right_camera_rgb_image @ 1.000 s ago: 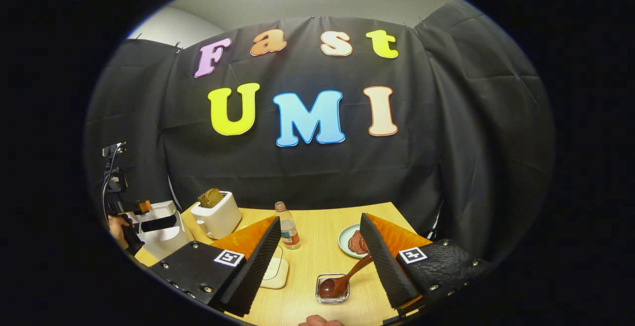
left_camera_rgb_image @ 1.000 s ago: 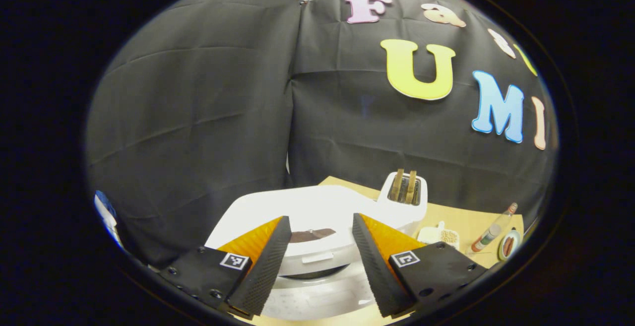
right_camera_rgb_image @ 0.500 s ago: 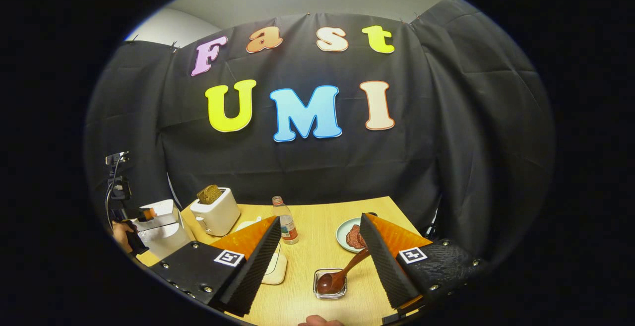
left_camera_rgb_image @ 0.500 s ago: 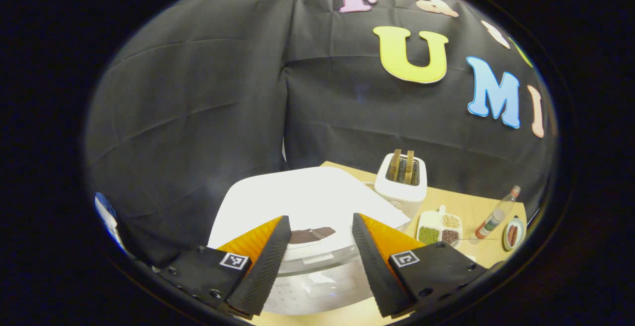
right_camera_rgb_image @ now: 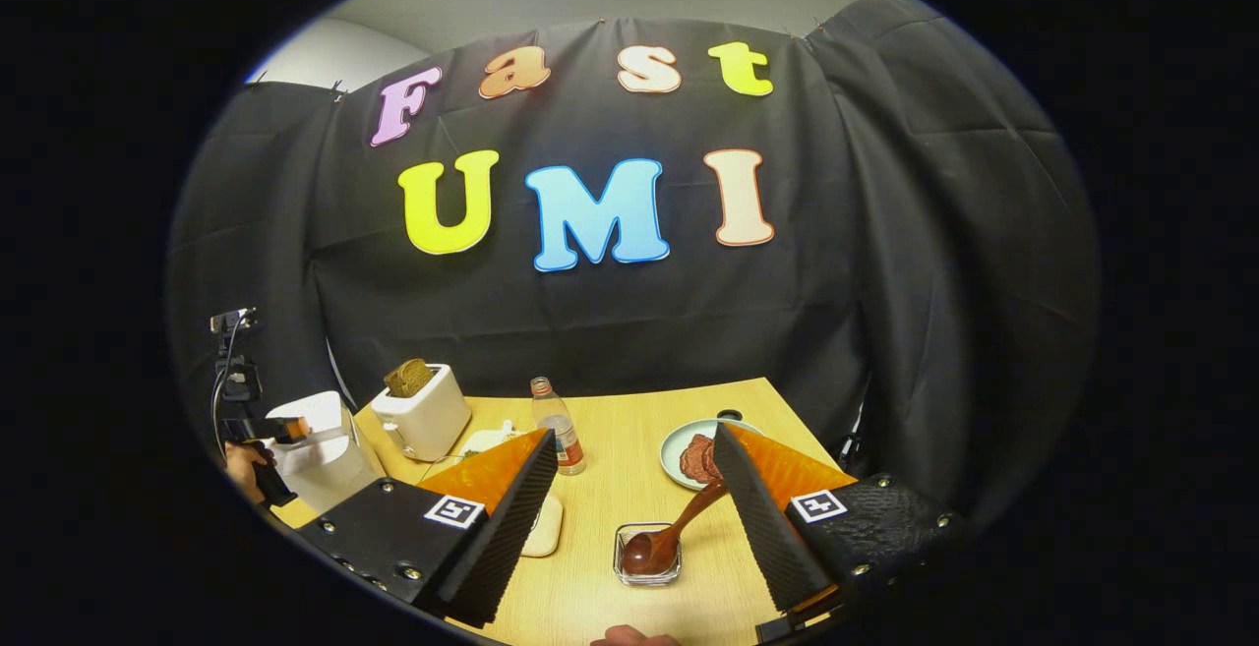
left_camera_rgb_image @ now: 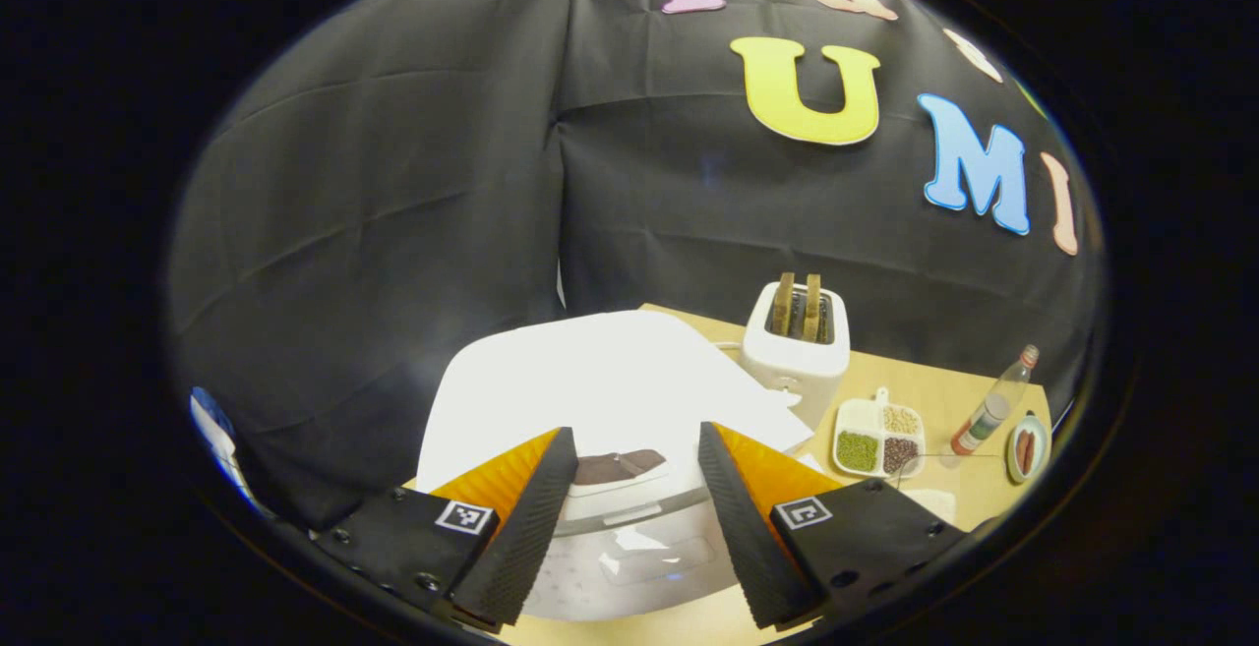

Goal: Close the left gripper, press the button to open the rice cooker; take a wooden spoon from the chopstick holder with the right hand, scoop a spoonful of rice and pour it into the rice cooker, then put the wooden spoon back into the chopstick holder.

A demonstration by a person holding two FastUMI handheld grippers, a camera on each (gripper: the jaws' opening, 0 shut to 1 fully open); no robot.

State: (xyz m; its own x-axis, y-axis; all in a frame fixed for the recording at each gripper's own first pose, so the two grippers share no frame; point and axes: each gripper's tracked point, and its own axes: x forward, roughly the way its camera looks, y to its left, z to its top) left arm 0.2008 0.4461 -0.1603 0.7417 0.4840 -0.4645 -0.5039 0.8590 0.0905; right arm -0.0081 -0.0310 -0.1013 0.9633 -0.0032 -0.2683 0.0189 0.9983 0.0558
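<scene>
Left hand-held gripper (left_camera_rgb_image: 629, 499), fingers wide apart, hovers over the cooker (left_camera_rgb_image: 610, 400). Right hand-held gripper (right_camera_rgb_image: 629, 508), also wide, frames the spoon (right_camera_rgb_image: 669, 533).

Rice cooker (left_camera_rgb_image: 600, 381): plain white, with a dark brown patch on its lid. Toaster (left_camera_rgb_image: 797, 346): white, brown toast in the slots. Divided dish (left_camera_rgb_image: 875, 435): white, holding green, tan and dark reddish-brown grains. Table (right_camera_rgb_image: 629, 449): pale wood grain. Wooden spoon (right_camera_rgb_image: 669, 533): glossy dark red-brown, in a clear holder (right_camera_rgb_image: 646, 556). Plate (right_camera_rgb_image: 679, 454): pale green. Bottle (right_camera_rgb_image: 558, 428): clear, red-and-white label.
</scene>
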